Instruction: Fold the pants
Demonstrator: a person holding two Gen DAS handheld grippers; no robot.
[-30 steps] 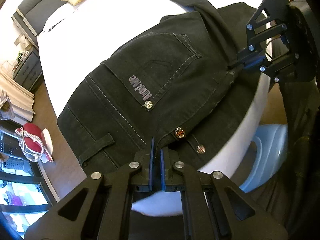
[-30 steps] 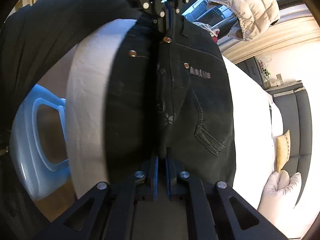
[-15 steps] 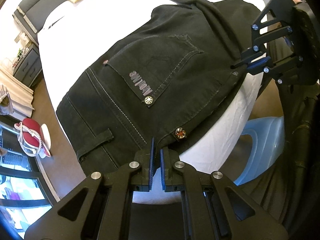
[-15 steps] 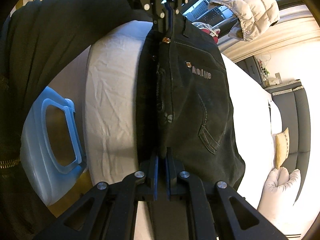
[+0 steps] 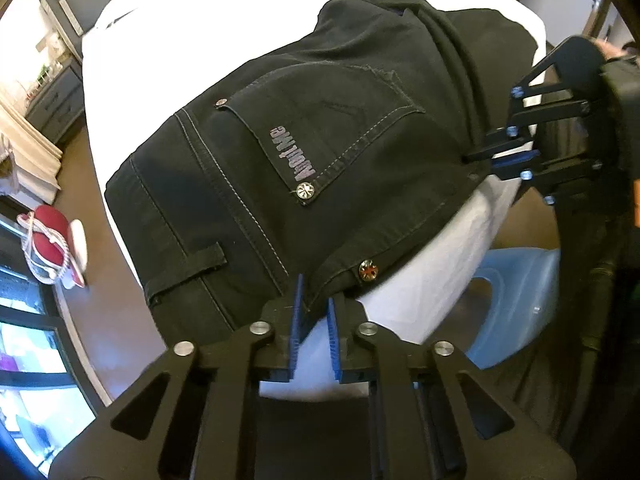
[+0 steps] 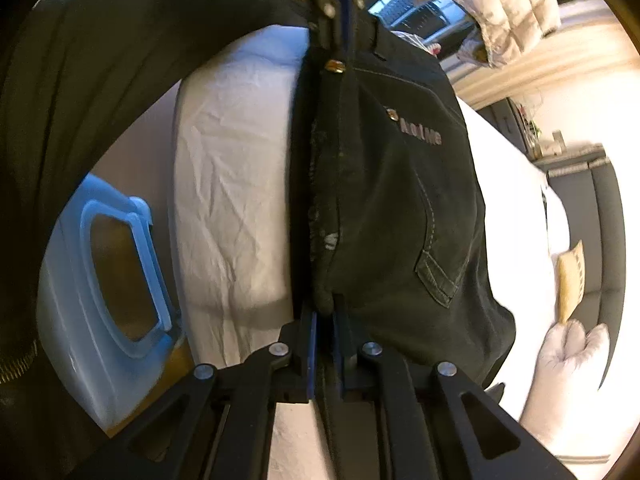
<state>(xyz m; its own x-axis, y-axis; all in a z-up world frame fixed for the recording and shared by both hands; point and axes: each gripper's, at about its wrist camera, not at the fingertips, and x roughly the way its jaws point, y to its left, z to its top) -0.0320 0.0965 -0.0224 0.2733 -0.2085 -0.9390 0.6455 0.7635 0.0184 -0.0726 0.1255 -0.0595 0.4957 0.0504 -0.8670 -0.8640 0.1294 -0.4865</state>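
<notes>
Black jeans (image 5: 320, 128) lie folded lengthwise on the white bed (image 5: 224, 32), back pocket with grey lettering facing up. My left gripper (image 5: 314, 312) sits at the waistband corner with its blue pads slightly apart and the cloth edge between them. My right gripper (image 6: 325, 316) is shut on the folded edge of the jeans (image 6: 400, 200) near the crotch. It also shows in the left wrist view (image 5: 508, 152). The left gripper shows at the top of the right wrist view (image 6: 340, 4).
A light blue plastic basket (image 5: 516, 304) stands on the floor by the bed's edge, also in the right wrist view (image 6: 100, 312). Red shoes (image 5: 52, 248) lie on the brown floor. Pillows (image 6: 568, 360) and a grey headboard are at the far end.
The jeans have been carried further onto the bed, away from its edge. My left gripper's pads have parted slightly. The right gripper stays shut on the cloth.
</notes>
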